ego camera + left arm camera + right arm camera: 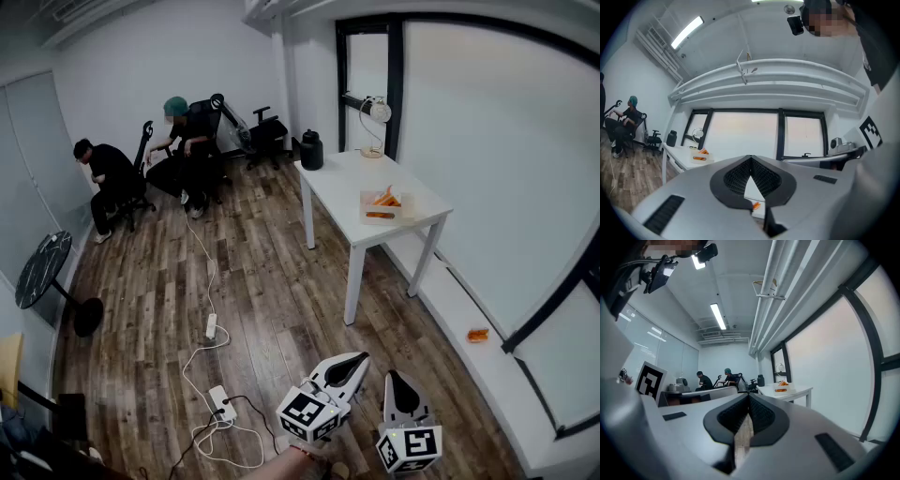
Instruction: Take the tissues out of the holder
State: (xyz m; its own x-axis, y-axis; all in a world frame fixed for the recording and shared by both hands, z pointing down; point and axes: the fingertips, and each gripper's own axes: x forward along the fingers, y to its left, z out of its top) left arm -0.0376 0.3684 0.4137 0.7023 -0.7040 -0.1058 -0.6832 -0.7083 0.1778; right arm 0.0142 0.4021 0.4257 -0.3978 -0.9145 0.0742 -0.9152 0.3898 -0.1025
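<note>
The tissue holder (pixel 384 205) is a small white box with orange-tinted tissues sticking out of its top. It stands near the front end of the white table (pixel 349 178), far ahead of both grippers. It also shows small in the left gripper view as the holder (pixel 700 156) and in the right gripper view as the holder (pixel 782 387). My left gripper (pixel 361 356) and right gripper (pixel 393 375) hang side by side over the wood floor at the bottom of the head view. Both are shut, and the left gripper (pixel 751 158) and right gripper (pixel 750 395) have nothing between their pads.
Two people sit on office chairs (pixel 141 169) at the back left. A white cable and power strips (pixel 222 401) lie on the floor ahead and to the left. A black jug (pixel 311 150) and a lamp (pixel 375 112) stand on the table's far end. An orange item (pixel 477 335) lies on the window ledge.
</note>
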